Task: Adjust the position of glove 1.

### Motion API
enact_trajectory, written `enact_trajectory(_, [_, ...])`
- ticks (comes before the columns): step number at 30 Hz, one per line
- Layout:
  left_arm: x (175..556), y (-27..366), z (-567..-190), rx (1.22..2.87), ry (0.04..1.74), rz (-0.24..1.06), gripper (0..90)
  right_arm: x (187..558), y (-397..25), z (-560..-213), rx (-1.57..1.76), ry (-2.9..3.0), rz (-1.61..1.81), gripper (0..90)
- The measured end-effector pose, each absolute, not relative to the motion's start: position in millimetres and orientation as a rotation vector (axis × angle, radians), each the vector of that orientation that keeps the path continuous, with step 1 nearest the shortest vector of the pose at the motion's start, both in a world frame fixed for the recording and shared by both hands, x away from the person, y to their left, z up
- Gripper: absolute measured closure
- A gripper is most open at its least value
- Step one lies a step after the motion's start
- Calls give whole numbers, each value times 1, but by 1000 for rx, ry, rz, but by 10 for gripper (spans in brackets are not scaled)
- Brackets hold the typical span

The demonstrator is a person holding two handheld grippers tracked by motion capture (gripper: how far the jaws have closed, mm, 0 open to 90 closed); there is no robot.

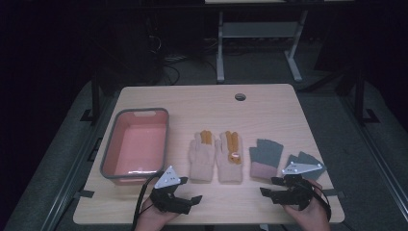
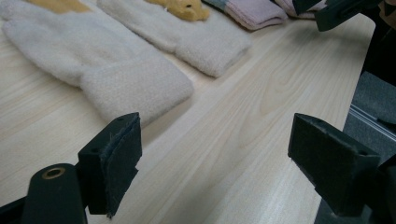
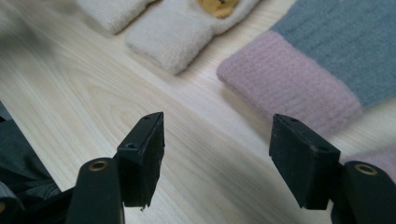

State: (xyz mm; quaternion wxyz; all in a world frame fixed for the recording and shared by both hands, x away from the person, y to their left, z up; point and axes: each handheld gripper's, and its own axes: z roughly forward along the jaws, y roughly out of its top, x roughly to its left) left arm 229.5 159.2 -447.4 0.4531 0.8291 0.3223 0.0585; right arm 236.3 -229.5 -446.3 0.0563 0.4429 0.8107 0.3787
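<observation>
Looking down from the high view, I judge the work barely begun: all four gloves lie flat on the desk [image 1: 269,103] and the pink bin [image 1: 136,144] at the left holds nothing. The cream gloves [image 1: 215,155] sit side by side in the middle, cuffs toward me, and the grey gloves with pink cuffs [image 1: 264,159] lie to their right, one partly under my right gripper [image 1: 271,186]. My left gripper [image 1: 190,190] hovers near the front edge, just short of the left cream glove's cuff [image 2: 135,88]; its fingers [image 2: 114,158] stand wide apart with only bare wood between them. In the right gripper view the fingers [image 3: 142,156] are likewise wide and hold nothing, aimed toward a pink cuff [image 3: 289,81]. Every glove has yet to be picked up, presumably for the bin.
</observation>
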Motion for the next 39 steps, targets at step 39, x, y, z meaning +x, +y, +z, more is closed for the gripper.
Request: enact_trajectory(39, [225, 156, -445, 2070, 757, 165, 175, 316, -143, -399, 1063, 2718, 921, 334])
